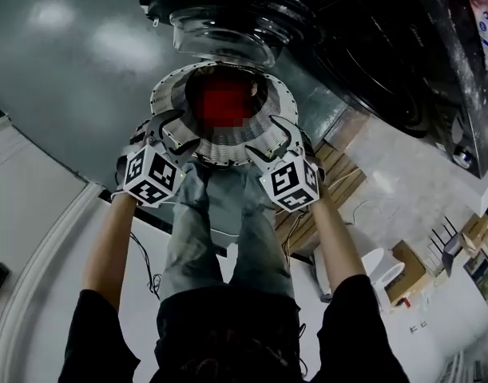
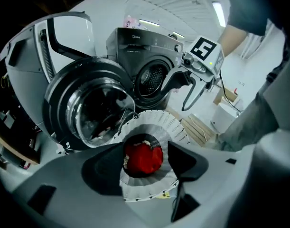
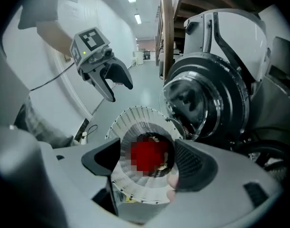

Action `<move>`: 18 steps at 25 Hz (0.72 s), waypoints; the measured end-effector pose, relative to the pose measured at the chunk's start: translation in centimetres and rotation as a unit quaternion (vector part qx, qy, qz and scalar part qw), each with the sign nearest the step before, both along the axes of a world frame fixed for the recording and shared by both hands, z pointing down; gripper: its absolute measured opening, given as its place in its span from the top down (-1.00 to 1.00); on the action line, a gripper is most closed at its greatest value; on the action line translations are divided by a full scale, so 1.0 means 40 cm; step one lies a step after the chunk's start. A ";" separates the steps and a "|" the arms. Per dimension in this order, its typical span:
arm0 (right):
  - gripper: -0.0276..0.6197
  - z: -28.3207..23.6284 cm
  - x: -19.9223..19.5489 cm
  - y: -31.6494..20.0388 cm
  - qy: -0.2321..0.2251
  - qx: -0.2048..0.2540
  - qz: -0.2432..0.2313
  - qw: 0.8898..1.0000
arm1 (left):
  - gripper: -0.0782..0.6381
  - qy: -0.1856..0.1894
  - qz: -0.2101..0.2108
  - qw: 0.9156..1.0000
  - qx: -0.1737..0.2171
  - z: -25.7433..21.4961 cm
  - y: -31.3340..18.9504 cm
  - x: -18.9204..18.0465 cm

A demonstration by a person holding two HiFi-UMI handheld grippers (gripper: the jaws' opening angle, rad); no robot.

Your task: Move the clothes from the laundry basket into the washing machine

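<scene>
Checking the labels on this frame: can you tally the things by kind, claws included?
Claws: 2, left claw and right claw, both open
Front-load machines: 2, white machine with its door open, dark grey machine
Laundry basket: 1
Red garment: 1
Total: 6

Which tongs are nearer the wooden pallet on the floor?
Right. The right tongs hang over the basket rim on the side toward the pallet; the left tongs are across the basket, farther away.
</scene>
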State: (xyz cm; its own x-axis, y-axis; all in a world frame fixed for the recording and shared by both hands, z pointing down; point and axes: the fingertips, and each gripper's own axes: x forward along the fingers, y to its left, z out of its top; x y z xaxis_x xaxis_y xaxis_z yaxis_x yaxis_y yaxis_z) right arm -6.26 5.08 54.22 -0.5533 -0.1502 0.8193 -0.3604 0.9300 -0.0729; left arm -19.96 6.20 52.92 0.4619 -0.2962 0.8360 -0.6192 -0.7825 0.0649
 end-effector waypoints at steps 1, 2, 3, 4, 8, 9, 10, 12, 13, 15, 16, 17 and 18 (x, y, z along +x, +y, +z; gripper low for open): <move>-0.21 0.034 -0.001 0.003 0.007 0.003 -0.009 1.000 | -0.06 -0.004 0.009 1.000 -0.003 0.036 0.002 0.004; -0.23 0.069 -0.001 0.006 0.014 0.006 -0.018 1.000 | -0.06 -0.008 0.019 1.000 -0.005 0.072 0.003 0.009; -0.23 0.105 -0.001 0.009 0.020 0.008 -0.028 0.999 | -0.06 -0.014 0.030 0.999 -0.006 0.109 0.004 0.012; -0.24 0.142 -0.002 0.012 0.024 0.009 -0.037 0.999 | -0.06 -0.023 0.044 0.999 -0.006 0.148 0.006 0.014; -0.31 0.283 -0.016 0.035 0.035 0.005 -0.072 0.997 | -0.06 -0.060 0.095 0.994 -0.014 0.304 0.018 0.019; -0.33 0.314 -0.021 0.038 0.036 0.007 -0.078 0.996 | -0.06 -0.065 0.100 0.993 -0.017 0.342 0.019 0.021; -0.33 0.345 -0.028 0.040 0.038 0.010 -0.085 0.996 | -0.06 -0.069 0.103 0.992 -0.021 0.377 0.018 0.024; -0.34 0.405 -0.042 0.038 0.040 0.014 -0.100 0.994 | -0.07 -0.074 0.106 0.991 -0.023 0.441 0.010 0.030; -0.35 0.434 -0.050 0.035 0.040 0.016 -0.107 0.993 | -0.09 -0.077 0.108 0.991 -0.022 0.470 0.003 0.035; -0.35 0.486 -0.065 0.023 0.038 0.023 -0.117 0.992 | -0.10 -0.081 0.114 0.990 -0.020 0.525 -0.011 0.045; -0.36 0.511 -0.072 0.017 0.039 0.027 -0.121 0.991 | -0.10 -0.084 0.117 0.989 -0.019 0.551 -0.017 0.049; -0.36 0.537 -0.077 0.014 0.042 0.029 -0.126 0.991 | -0.10 -0.086 0.121 0.989 -0.020 0.577 -0.019 0.052; -0.37 0.565 -0.081 0.015 0.047 0.028 -0.133 0.990 | -0.10 -0.089 0.127 0.988 -0.022 0.603 -0.019 0.054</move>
